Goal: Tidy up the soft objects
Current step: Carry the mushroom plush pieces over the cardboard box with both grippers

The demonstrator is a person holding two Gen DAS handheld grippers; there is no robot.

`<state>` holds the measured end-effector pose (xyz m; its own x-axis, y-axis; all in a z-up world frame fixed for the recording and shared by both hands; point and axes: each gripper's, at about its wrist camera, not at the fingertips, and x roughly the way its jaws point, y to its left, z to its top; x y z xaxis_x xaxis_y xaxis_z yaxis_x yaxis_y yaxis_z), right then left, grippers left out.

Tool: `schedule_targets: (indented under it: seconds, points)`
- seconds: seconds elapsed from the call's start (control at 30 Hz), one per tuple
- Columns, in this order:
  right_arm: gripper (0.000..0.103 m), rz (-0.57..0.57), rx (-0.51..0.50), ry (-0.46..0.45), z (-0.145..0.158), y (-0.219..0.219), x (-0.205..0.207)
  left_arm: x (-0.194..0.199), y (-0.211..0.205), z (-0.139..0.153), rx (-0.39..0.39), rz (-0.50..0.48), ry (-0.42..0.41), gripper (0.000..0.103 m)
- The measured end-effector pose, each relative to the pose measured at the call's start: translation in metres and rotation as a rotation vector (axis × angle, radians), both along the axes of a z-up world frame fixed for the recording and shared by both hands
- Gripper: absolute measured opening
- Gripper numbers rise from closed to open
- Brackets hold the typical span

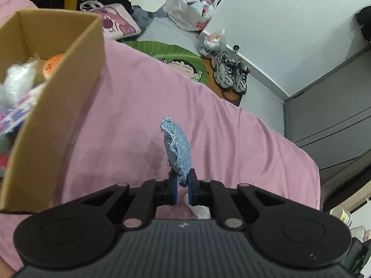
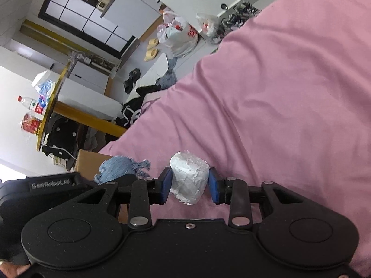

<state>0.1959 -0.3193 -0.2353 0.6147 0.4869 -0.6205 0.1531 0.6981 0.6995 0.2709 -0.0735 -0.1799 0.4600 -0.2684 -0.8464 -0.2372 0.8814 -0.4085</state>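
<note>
My left gripper [image 1: 183, 183] is shut on a small blue denim pouch [image 1: 177, 148] and holds it upright above the pink bedsheet [image 1: 231, 139]. A cardboard box [image 1: 58, 106] with soft items inside stands to its left. My right gripper [image 2: 190, 183] is shut on a white wrapped paper roll [image 2: 189, 177], held between both blue pads above the pink sheet [image 2: 278, 104]. The denim pouch [image 2: 118, 166] and the left gripper's body show at the left in the right wrist view, with the box [image 2: 92, 162] behind them.
The floor beyond the bed holds grey sneakers [image 1: 230, 73], plastic bags [image 1: 194, 9], a green cartoon mat [image 1: 176, 56], a pink cushion [image 1: 118, 22] and dark clothes. A grey cabinet [image 1: 331, 106] stands right of the bed. A yellow-edged table [image 2: 49, 106] carries a bottle and packets.
</note>
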Motion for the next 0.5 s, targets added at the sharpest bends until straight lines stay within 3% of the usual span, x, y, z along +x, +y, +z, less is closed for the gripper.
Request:
schedule_targets:
  seconds: [0.5]
  points:
    - [0.033, -0.042, -0.026, -0.145, 0.048, -0.001, -0.034, -0.045, 0.019, 0.049, -0.006, -0.004, -0.129, 0.007]
